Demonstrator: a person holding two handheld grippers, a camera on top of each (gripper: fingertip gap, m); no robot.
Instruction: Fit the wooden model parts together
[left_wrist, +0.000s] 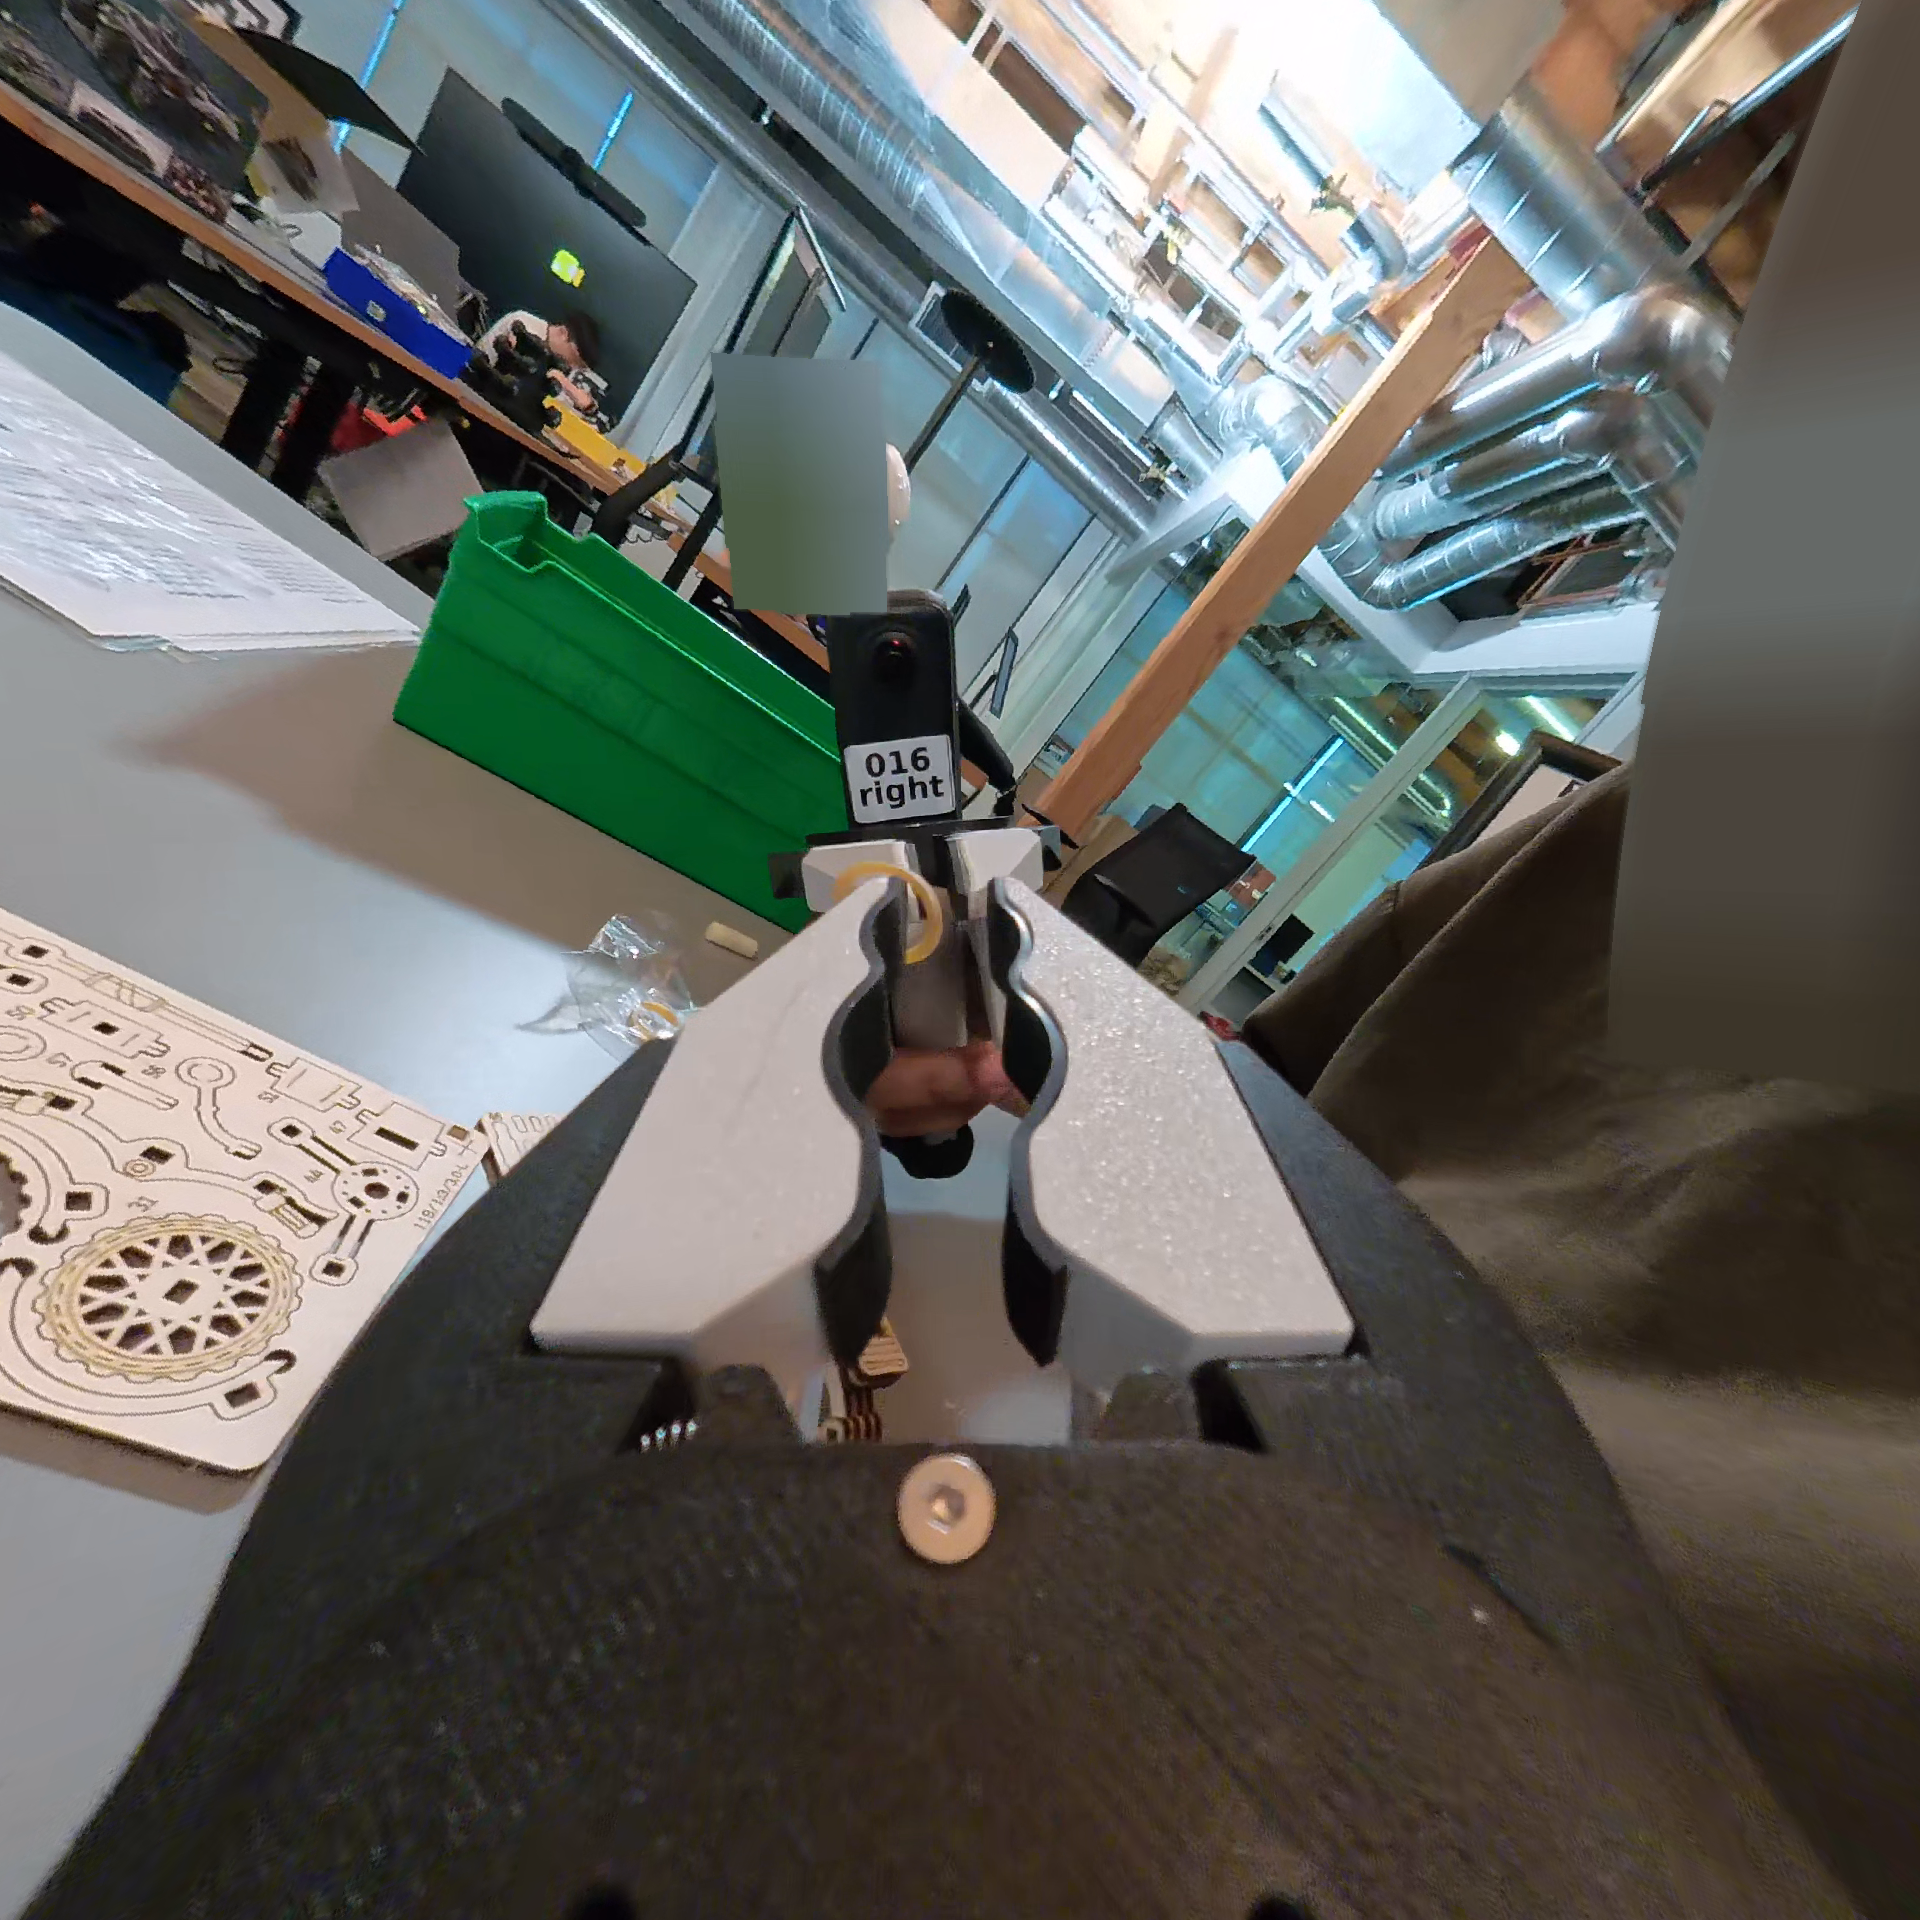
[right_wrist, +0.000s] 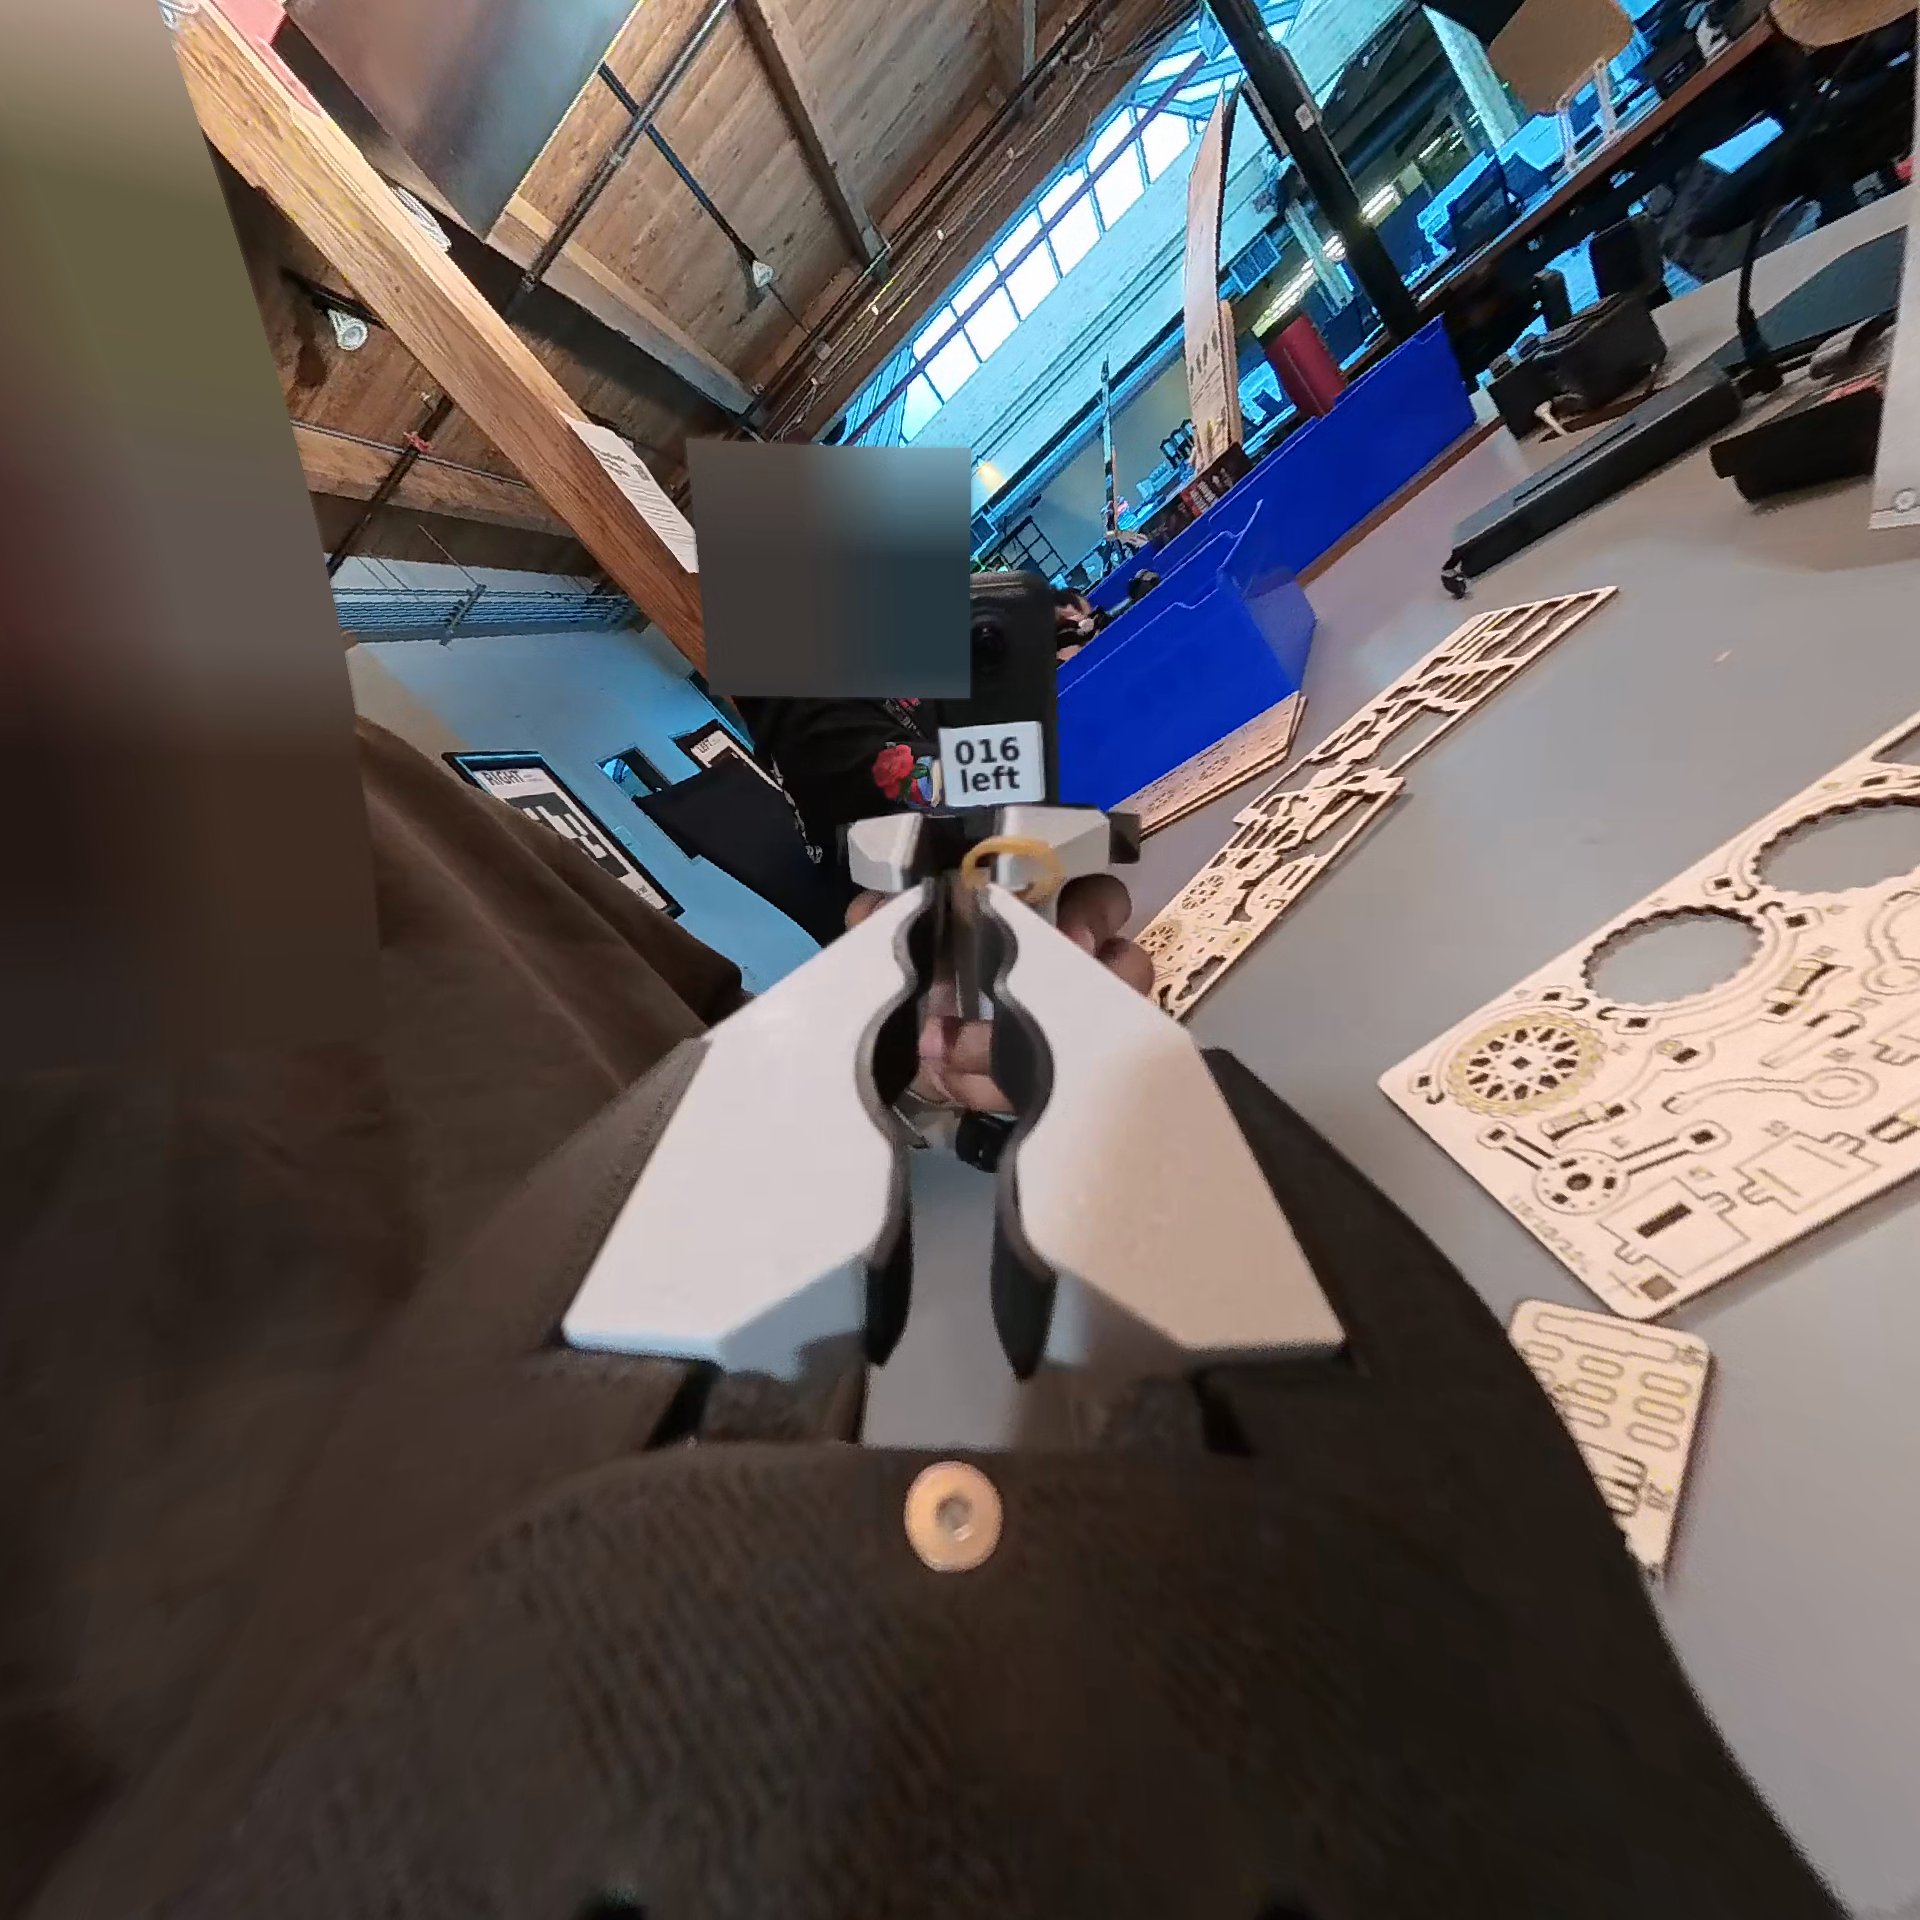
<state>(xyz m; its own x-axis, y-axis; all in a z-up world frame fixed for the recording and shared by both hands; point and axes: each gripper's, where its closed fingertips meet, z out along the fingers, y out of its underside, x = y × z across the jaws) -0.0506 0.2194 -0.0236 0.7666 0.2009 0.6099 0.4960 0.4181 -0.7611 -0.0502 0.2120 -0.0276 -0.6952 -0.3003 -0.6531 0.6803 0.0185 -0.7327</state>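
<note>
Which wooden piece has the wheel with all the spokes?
Look on the grey table, in front of the green bin. A flat wooden sheet lies there. Near its front edge sits the spoked wheel, the only round lattice among small pegs and slots.

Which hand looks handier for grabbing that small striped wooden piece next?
Probably the left: the wooden piece shows just beneath the left gripper, near its finger bases. The right gripper has it out of its own camera's sight.

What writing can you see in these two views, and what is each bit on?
I give the carriers, not the wording.
White sticker under the black camera, left wrist view: readable.
White sticker beside the black camera, right wrist view: readable.
Printed paper on the table: too small.
Engraved mark on the wooden parts sheet: too small.
Notice on the wooden beam: blurred.
</note>
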